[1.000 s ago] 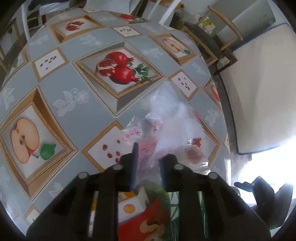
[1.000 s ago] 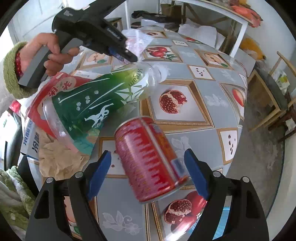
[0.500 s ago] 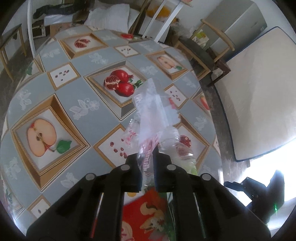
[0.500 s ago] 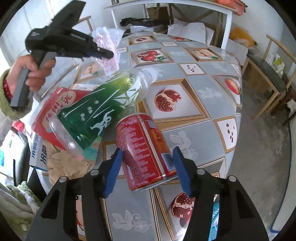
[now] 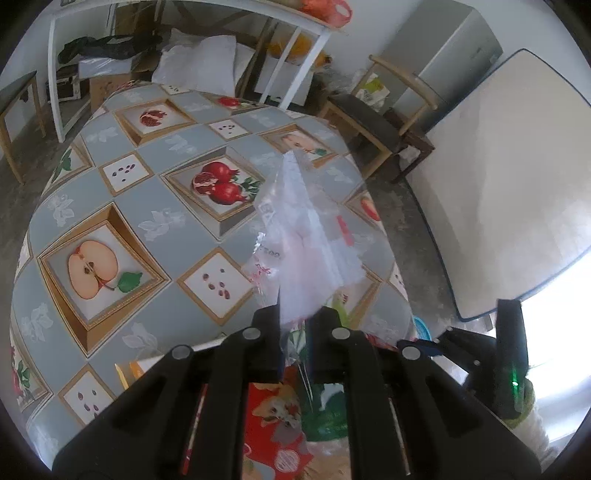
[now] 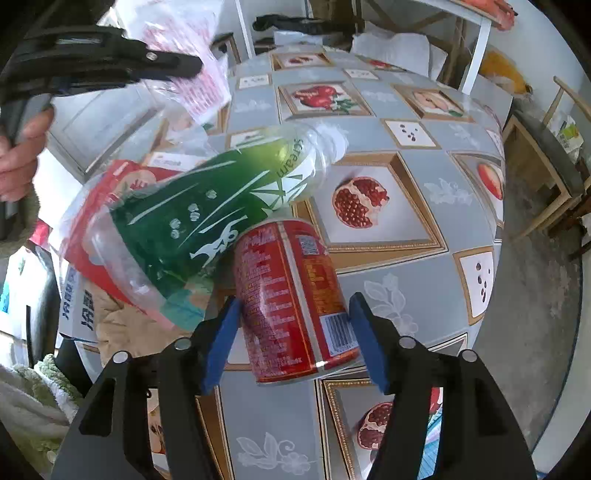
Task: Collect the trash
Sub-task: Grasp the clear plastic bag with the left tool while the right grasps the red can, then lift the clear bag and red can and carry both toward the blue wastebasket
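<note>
My left gripper is shut on a clear plastic wrapper with red print and holds it up above the table; it also shows in the right wrist view at the upper left. My right gripper is shut on a red drink can, which lies tilted between the blue pads. A green-labelled plastic bottle lies on its side just beyond the can, on a red snack bag and crumpled brown paper.
The round table has a grey fruit-print cloth. A white printed carton lies at its near left edge. A wooden chair and a mattress stand to the right, with a white table and pillows behind.
My left gripper closed on the wrapper and lifted it up off the pile. My right gripper closed its pads onto the red can.
</note>
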`<state>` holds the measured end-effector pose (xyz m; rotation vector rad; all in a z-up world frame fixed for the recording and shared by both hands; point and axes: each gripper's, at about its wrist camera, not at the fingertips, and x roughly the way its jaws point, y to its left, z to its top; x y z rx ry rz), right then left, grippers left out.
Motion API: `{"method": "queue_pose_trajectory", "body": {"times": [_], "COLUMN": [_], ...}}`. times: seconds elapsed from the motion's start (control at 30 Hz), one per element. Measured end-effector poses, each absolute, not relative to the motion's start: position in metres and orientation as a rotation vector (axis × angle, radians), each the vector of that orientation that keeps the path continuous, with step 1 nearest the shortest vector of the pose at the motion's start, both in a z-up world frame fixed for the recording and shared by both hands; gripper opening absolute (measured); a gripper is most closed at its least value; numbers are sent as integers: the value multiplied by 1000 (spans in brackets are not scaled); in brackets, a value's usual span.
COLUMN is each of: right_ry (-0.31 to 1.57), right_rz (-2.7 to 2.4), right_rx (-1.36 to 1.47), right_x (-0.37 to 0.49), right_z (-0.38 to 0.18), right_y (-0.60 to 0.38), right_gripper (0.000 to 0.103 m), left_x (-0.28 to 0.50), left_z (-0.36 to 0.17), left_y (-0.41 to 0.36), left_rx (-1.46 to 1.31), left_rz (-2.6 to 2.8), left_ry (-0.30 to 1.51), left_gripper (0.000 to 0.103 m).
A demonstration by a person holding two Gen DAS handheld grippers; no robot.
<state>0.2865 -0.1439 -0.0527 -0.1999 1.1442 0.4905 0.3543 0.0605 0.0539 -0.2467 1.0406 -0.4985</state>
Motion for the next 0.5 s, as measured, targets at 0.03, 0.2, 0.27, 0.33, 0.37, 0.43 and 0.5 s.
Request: {"method": "queue_pose_trajectory", "body": {"times": [0.03,0.2,0.27,0.33,0.37,0.43,0.5], "right_ry": [1148,1164,1174,1178,1180,1184,1198], "right_rz": [487,476,472,465,460,452,450], "right_rx": [-199,-209,-215,-207,-206,-205,-178], "right_x": [288,288,288,289,288,286,284], "right_z": [-53,-57,-60,-61,-61,-61,-60], "right_y": [-143,-141,-139,-139,-139,-138,-140], "right_gripper": [61,63,65,65,65,65,64], "left_x": [352,344,342,340,339,336,333], "left_z": [55,55,55,55,55,55,57], "left_y": [59,52,49,47,46,44,43], "left_rx": [-248,-243,-244,-247,-248,-248,-251], "left_rz": [-505,-531,-537,-542,-544,-550,-558], "left_ry": [1039,1039,1040,1042,1041,1041,1039], "left_gripper": [7,7,7,7,7,7,7]}}
